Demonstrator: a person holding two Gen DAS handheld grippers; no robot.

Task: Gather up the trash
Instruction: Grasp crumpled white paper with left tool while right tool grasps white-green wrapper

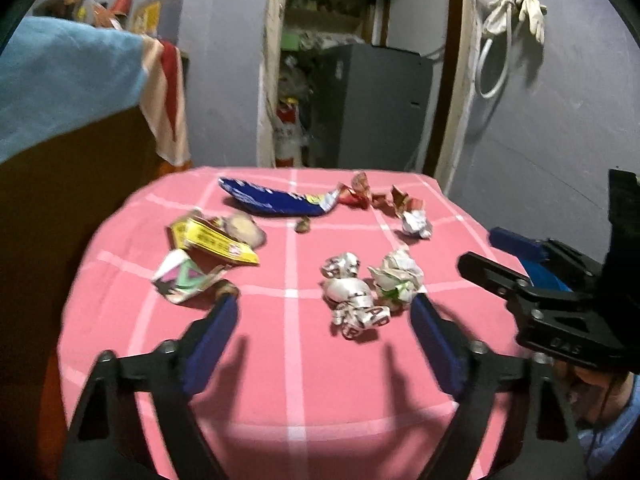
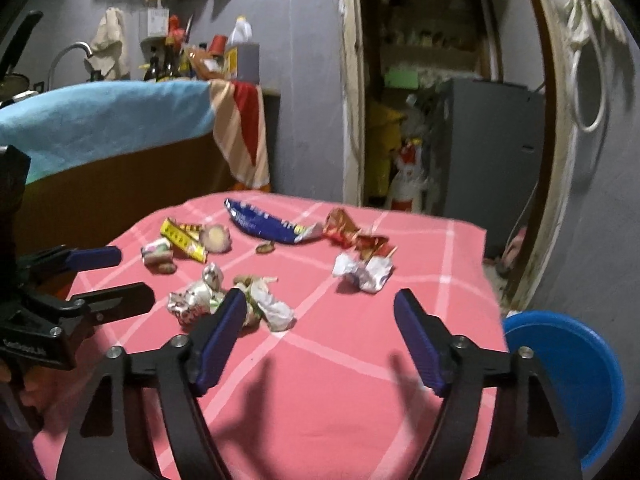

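1. Table [image 1: 296,392], covered by a pink checked cloth, fills the centre and lower part of both views; the trash lies scattered across its far half.
2. Blue bin [image 2: 580,384], lower right of the right wrist view, stands just beside the table's edge.
3. Left gripper [image 1: 324,320], lower centre of the left wrist view: jaws spread wide, nothing between them, hanging above the cloth; its right fingertip lies near a crumpled white wrapper [image 1: 398,276].
4. Right gripper [image 2: 320,316], lower centre of the right wrist view: jaws likewise spread wide and empty; whether its left fingertip touches the wrapper behind it cannot be told.
5. Blue snack bag [image 1: 272,200], upper centre, at the table's far side.
6. Yellow wrapper [image 1: 216,240], centre left.
7. Silver foil wad [image 1: 354,304], between the left gripper's fingers in the frame.
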